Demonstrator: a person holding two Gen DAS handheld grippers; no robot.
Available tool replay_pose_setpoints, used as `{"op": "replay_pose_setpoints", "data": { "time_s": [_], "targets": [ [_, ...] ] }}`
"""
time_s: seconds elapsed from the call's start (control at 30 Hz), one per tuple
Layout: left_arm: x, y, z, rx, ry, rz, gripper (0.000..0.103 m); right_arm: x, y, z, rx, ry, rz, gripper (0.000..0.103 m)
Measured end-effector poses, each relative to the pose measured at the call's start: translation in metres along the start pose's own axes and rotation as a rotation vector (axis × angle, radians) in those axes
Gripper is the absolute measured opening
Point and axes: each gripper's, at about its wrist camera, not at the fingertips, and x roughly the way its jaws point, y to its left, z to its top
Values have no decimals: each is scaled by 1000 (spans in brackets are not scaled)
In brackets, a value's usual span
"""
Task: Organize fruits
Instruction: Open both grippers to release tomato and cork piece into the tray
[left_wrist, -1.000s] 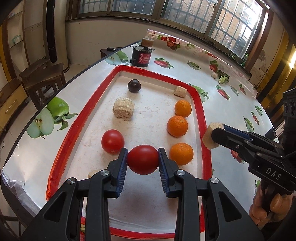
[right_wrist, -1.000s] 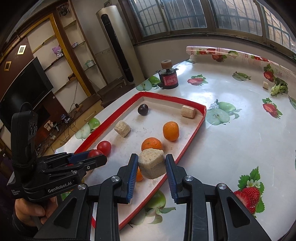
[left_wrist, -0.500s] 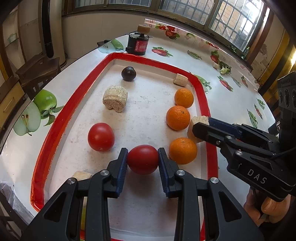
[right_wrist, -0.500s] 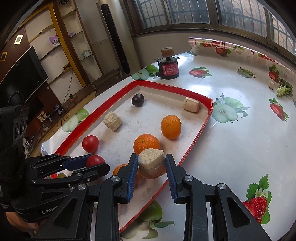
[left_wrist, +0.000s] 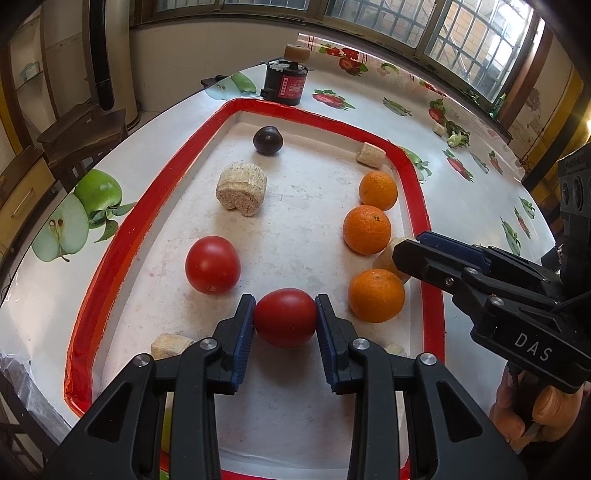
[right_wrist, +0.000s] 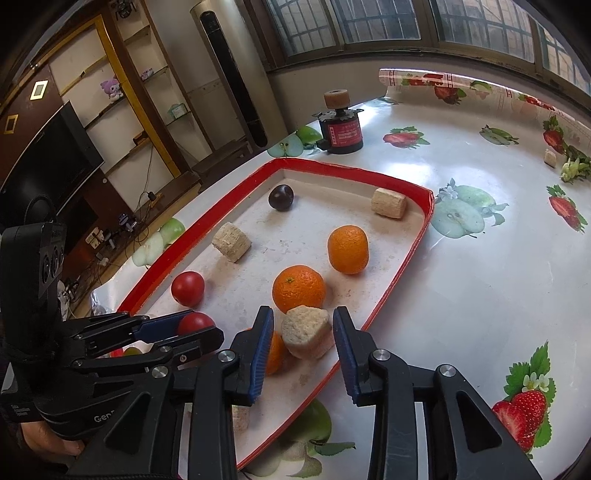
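Here, left gripper (left_wrist: 285, 323) clamped on tomato (left_wrist: 285, 322), right gripper (right_wrist: 303, 338) just opening, apart around beige block (right_wrist: 306, 336).

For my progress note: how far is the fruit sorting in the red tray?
Done: three oranges line the right side of the tray; a tomato lies at its left. In hand: the left tool grips a second tomato; the right tool has just been opening its jaws, a beige block loose between them. Left, probably: set down that tomato; the plum sits alone.
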Motion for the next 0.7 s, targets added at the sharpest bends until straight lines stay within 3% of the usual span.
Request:
{"op": "replay_pose_setpoints", "data": {
  "time_s": [0.1, 0.17, 0.2, 0.7],
  "targets": [
    [-2, 1, -3, 3, -1, -4, 36, -2, 1, -1, 0, -3, 8, 40],
    [-4, 0, -4, 1, -8, 6, 56, -3, 1, -1, 0, -6, 8, 42],
    [-6, 1, -5, 1, -15, 11, 58, -5, 1, -1, 2, -8, 8, 42],
    [-24, -6, -24, 51, -44, 41, 59, -45, -10, -7, -10, -75, 0, 54]
  ]
}}
